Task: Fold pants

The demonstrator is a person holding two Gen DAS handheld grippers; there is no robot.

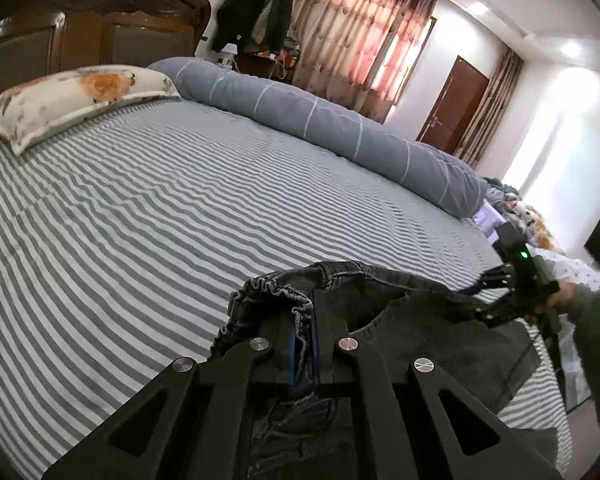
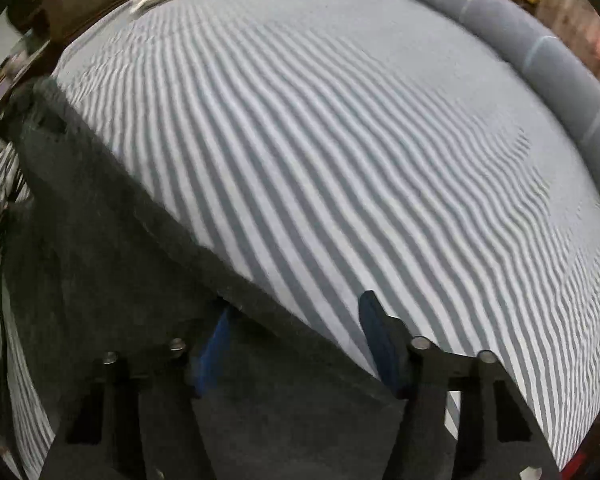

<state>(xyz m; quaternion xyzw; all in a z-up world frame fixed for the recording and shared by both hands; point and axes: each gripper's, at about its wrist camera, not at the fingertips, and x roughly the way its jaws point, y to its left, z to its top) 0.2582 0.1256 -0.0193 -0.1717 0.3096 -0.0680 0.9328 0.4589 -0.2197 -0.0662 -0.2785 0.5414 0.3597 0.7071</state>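
Note:
Dark grey denim pants (image 1: 400, 320) with an elastic waistband lie at the near edge of a striped bed. My left gripper (image 1: 308, 312) is shut on the gathered waistband and holds it a little above the sheet. The right gripper (image 1: 480, 292), held by a hand in a green sleeve (image 1: 592, 312), is at the waistband's right end. In the right wrist view the pants (image 2: 120, 260) cross the lower left, and their edge runs between the blue pads of my right gripper (image 2: 296, 340). Those jaws stand well apart and do not press on the fabric.
The grey-and-white striped sheet (image 1: 160, 220) (image 2: 340, 140) spreads flat beyond the pants. A floral pillow (image 1: 76, 96) lies at the dark wooden headboard (image 1: 100, 20). A long rolled grey duvet (image 1: 320, 120) (image 2: 540, 60) lines the far side. Clutter sits past the bed's right end.

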